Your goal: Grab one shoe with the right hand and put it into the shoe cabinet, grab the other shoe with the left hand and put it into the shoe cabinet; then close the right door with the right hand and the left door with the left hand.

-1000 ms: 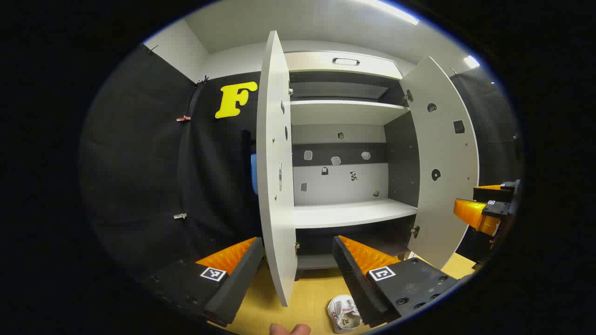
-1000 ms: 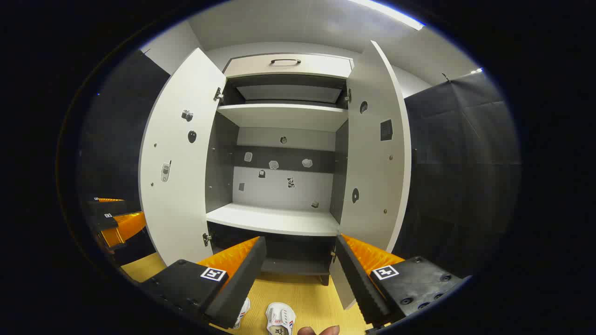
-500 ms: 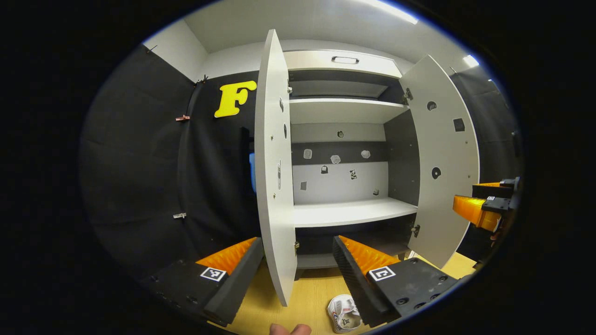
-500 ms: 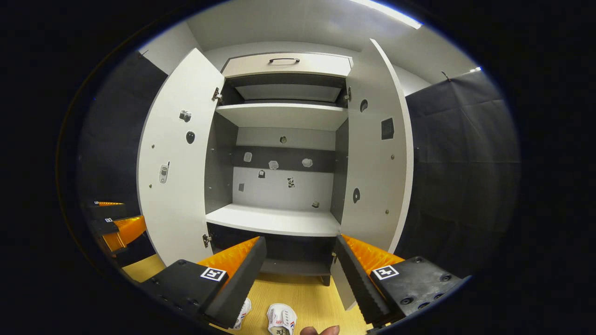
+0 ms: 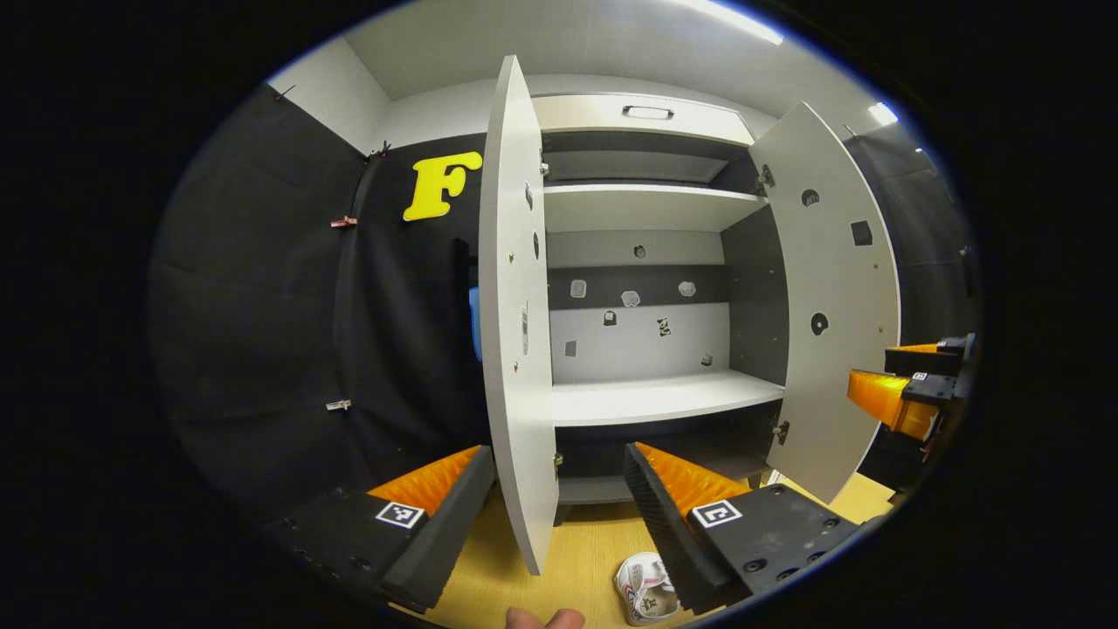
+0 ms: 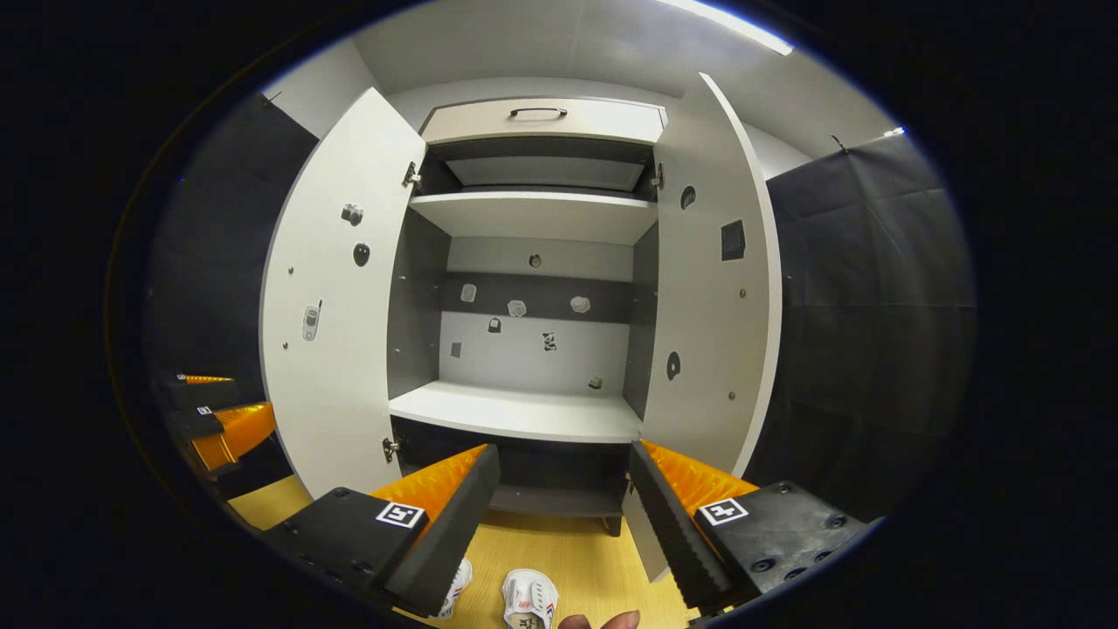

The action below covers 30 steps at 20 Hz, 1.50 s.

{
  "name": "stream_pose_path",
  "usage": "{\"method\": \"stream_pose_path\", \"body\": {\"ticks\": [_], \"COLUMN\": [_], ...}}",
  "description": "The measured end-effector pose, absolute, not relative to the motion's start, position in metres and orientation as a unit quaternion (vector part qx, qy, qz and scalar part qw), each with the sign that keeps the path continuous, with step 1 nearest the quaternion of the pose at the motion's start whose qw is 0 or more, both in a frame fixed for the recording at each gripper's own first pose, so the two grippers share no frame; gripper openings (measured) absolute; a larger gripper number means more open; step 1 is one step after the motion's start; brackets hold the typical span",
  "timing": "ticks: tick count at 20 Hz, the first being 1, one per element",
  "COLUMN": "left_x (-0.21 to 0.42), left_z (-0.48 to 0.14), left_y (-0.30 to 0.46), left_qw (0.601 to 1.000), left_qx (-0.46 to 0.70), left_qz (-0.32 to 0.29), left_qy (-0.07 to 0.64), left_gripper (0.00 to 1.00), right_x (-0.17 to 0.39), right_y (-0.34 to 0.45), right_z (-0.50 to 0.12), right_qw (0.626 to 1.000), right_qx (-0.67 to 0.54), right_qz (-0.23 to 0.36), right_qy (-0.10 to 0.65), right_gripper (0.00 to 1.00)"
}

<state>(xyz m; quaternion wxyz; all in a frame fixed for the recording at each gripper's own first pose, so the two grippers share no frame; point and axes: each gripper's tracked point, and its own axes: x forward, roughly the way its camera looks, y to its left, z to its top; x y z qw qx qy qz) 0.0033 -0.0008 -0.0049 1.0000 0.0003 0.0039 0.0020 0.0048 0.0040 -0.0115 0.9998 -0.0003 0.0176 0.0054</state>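
- Nothing much has moved since the earlier frames: both grippers hang in front of the shoe cabinet (image 6: 533,288) as before, with only a slight drift of the view.
- Shoe cabinet: both doors stand wide, the left door (image 6: 327,306) and right door (image 6: 712,297) swung out from its white shelf (image 6: 515,412), which is bare.
- Left gripper (image 5: 559,489): jaws spread, holding nothing, straddling the left door's edge in its own view.
- Right gripper (image 6: 563,489): jaws spread, empty, aimed at the cabinet's middle.
- Shoes: two white shoes (image 6: 528,601) lie on the wooden floor (image 6: 576,550) in front of the cabinet, low beneath the grippers; neither is grasped.
- Risk, as I judge it: reaching down so near the open doors could knock one partly shut, and a soft shoe pinched at its rim could fold and slip out.
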Motion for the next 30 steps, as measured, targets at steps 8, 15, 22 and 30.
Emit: {"method": "stream_pose_path", "body": {"ticks": [8,15,22,30], "left_x": [0.004,-0.006,-0.01,-0.01], "left_z": [-0.016,-0.037,-0.061,-0.081], "left_y": [-0.001,0.006,0.018,0.029], "left_qw": [1.0,0.999,0.998,0.996], "left_qx": [0.0,0.005,0.009,0.02], "left_qz": [0.011,0.024,0.039,0.05], "left_qy": [0.011,0.029,0.051,0.07], "left_gripper": [0.95,0.95,0.95,0.95], "right_x": [-0.013,-0.044,-0.057,-0.022], "right_y": [0.032,0.054,0.067,0.071], "right_z": [-0.127,-0.261,-0.372,-0.43], "right_qw": [0.985,0.948,0.909,0.906], "right_qx": [0.029,0.04,0.067,0.087], "right_qz": [0.044,0.072,0.062,0.034], "right_qy": [0.167,0.306,0.408,0.413], "right_gripper": [0.98,0.92,0.41,0.39]}}
